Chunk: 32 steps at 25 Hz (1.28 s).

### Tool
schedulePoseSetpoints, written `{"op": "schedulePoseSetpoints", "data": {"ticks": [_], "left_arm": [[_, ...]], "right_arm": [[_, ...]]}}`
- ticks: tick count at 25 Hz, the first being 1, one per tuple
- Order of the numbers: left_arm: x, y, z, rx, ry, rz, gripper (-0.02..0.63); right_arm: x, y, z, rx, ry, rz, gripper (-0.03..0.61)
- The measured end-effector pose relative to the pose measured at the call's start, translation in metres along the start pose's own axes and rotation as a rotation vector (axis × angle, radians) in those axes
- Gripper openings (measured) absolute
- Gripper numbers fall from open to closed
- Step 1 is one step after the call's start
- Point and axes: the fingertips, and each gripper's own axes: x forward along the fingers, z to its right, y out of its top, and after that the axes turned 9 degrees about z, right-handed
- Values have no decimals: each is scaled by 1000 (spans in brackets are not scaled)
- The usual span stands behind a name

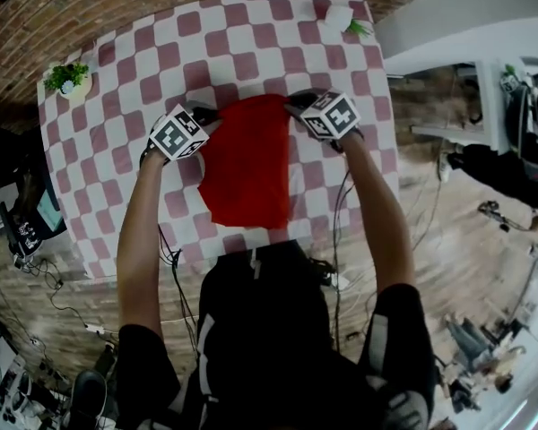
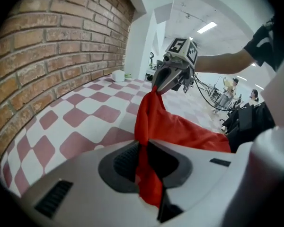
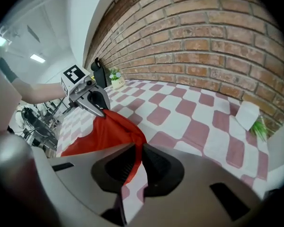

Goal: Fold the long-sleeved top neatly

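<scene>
Head view: my left gripper [image 1: 211, 117] and right gripper [image 1: 293, 107] each pinch a far corner of the red long-sleeved top [image 1: 247, 168], which stretches between them over the checked tablecloth [image 1: 117, 88]. Left gripper view: red fabric sits clamped between my jaws. Right gripper view: its jaws nip a fold too.
</scene>
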Motion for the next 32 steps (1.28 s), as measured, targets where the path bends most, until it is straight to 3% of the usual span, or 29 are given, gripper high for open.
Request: {"op": "schedulePoseSetpoints", "data": {"ticks": [8,17,26,32], "left_arm": [[-48,19,55,123,12,69,49],[-97,7,142,224,16,125,49],[-106,-34,218,259,-12,131,49],[-78,-72,240,266,-51,84,49]], "right_arm": [[-62,14,-58,-66,-67,86,45],[-124,-8,-152,-145,-91,151,44],[-143,-61,-225,-194,-103,133,44],[-117,-122,-247,-135,-86,58,44]]}}
